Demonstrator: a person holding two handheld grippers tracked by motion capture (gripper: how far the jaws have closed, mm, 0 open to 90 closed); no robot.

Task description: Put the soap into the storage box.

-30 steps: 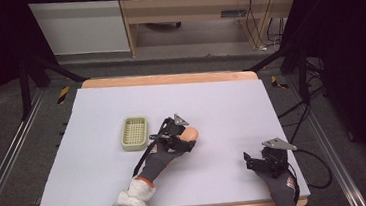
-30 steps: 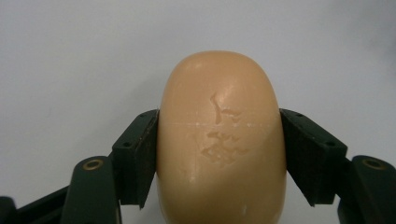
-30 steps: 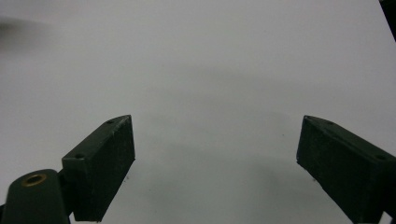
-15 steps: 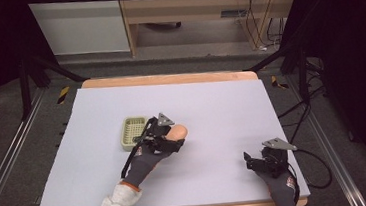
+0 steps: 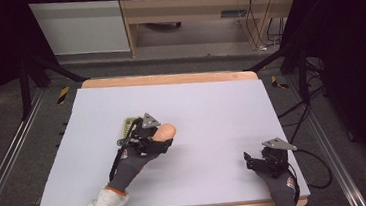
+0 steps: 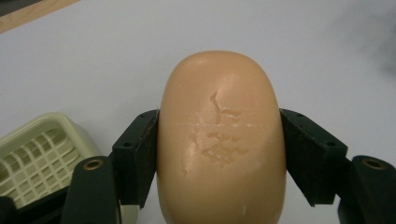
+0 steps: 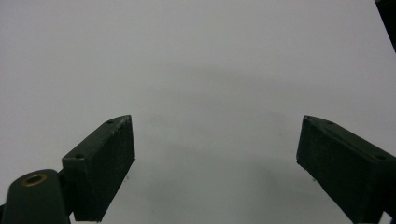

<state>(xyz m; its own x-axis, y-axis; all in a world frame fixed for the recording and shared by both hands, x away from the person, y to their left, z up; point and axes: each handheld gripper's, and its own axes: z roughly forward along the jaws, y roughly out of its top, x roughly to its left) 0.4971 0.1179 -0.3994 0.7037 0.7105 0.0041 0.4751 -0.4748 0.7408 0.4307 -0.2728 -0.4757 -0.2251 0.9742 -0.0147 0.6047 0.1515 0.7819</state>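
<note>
**Inspector:** High view first. Where is the item?

**Assistant:** The peach-coloured oval bar of soap (image 5: 165, 131) is in the left tongs (image 5: 149, 134), left of centre over the white-covered worktop (image 5: 211, 105). The pale green slotted plastic soap dish (image 5: 130, 123) lies just beside them at ten o'clock, partly hidden by the hand. The right tongs (image 5: 254, 160) rest near the worktop's five o'clock corner, well apart.

**Inspector:** Left gripper view?

**Assistant:** The left tongs (image 6: 219, 140) are clamped on the soap (image 6: 220, 140), one pad on each long side, near its middle. The dish (image 6: 39, 156) sits at eight o'clock. The soap's face shows shallow dents and a gloss.

**Inspector:** Handling judgement?

**Assistant:** Probably light, firm, markable under pressure and slippery on its rounded sides. A hold across the widest middle, as here, seems safest; nearer an end it could squirt out.

**Inspector:** Right gripper view?

**Assistant:** The right tongs (image 7: 215, 163) stand wide apart, holding nothing, above bare worktop (image 7: 196, 56).
</note>
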